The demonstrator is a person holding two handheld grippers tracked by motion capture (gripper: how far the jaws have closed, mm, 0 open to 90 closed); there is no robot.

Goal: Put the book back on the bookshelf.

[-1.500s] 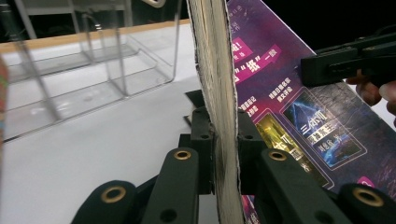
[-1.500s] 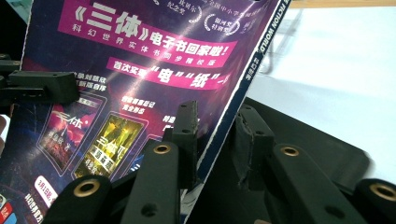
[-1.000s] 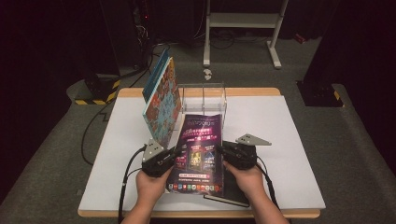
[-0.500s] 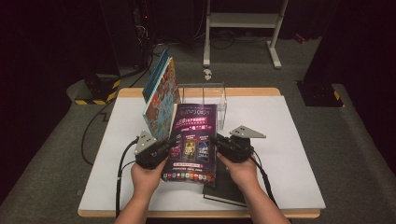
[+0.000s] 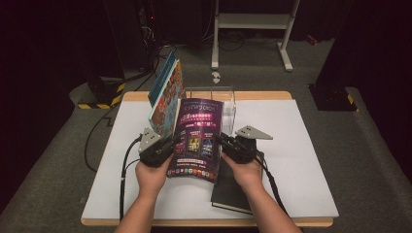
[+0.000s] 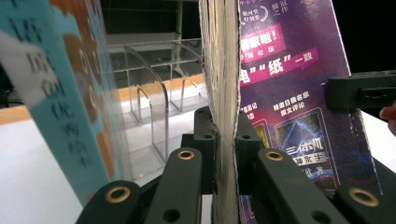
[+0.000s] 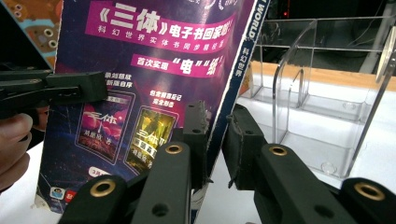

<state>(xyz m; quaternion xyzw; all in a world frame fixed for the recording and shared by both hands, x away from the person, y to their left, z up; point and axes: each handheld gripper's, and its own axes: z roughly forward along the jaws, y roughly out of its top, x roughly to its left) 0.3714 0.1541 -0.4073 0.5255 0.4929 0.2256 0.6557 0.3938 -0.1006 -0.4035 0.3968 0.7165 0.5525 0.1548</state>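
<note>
High view: purple magazine (image 5: 198,138) between both grippers' clamped jaws, lower cover hidden behind hands.

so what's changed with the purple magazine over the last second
Both grippers have raised the purple magazine from nearly flat on the table to tilted up, its top edge now near the clear rack. The left gripper stays clamped on its page edge, the right gripper on its spine side. The colourful book in the rack and the black book on the table have not moved.
</note>
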